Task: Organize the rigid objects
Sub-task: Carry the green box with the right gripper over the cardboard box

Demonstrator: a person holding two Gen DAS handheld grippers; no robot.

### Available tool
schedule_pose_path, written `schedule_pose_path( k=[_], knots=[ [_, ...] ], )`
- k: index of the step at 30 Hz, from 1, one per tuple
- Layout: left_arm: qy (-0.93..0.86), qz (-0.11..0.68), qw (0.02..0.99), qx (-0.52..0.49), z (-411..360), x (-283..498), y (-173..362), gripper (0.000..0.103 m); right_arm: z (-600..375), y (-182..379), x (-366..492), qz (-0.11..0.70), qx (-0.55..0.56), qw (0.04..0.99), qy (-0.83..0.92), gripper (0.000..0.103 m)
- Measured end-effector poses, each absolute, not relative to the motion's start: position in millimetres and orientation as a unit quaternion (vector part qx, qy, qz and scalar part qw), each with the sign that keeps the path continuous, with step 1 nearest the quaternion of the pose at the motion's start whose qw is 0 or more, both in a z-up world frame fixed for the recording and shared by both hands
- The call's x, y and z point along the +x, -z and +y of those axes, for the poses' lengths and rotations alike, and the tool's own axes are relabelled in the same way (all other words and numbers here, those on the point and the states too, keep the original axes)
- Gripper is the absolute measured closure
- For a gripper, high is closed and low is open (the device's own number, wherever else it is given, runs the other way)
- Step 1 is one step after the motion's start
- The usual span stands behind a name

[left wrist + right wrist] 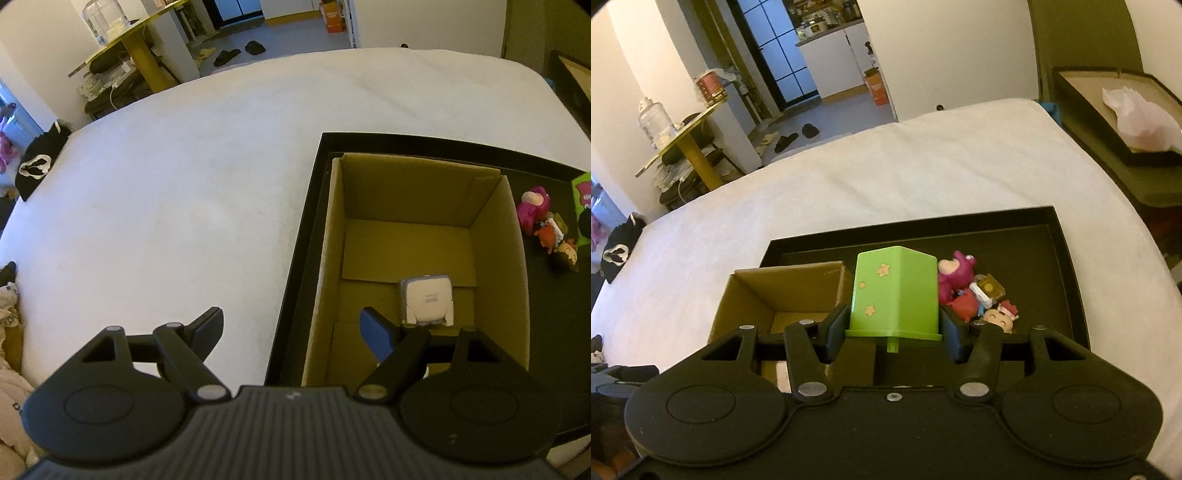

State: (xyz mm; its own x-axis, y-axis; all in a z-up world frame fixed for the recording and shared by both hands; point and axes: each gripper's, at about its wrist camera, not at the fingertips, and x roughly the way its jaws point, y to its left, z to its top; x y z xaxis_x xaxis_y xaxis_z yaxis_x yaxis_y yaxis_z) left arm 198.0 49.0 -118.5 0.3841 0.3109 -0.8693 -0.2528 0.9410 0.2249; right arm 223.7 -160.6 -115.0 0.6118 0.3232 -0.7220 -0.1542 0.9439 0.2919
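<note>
On the white bed (pixel 923 177) lies a shallow black tray (pixel 1067 243), and inside it, toward nine o'clock, stands an open cardboard box (pixel 790 284). In the right wrist view the right claw (pixel 894 332) is clenched on a green plastic box (pixel 895 291) dotted with pale stars, one pad pressed against each side near its flanged lower edge; a short green peg sticks out beneath it. The green box is held above the tray, between the cardboard box at nine o'clock and a heap of small toy figures (pixel 975 295) at three o'clock. That heap includes a magenta bear (pixel 956 275), a red figure and a small cartoon head, all resting on the tray floor.

In the left wrist view the left claw (pixel 295 332) is released, its jaws spread wide with nothing between them. One finger hangs over the white sheet, the other over the near end of the cardboard box (pixel 513 258). On the floor of that box, near six o'clock, sits a small white and grey cube-like object (pixel 428 299). The toy figures (pixel 546 229) show at three o'clock, outside the box on the tray (pixel 303 236).
</note>
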Motion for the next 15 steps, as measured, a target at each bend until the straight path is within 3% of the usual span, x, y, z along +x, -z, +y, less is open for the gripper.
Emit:
schedule_pose_path(
  k=[15],
  knots=[
    [-0.119,0.515,0.849,-0.022,63.1,191.0,125.2,0.024,-123.5,92.7,224.4,0.383,0.058,0.909,-0.152,0.052]
  ],
)
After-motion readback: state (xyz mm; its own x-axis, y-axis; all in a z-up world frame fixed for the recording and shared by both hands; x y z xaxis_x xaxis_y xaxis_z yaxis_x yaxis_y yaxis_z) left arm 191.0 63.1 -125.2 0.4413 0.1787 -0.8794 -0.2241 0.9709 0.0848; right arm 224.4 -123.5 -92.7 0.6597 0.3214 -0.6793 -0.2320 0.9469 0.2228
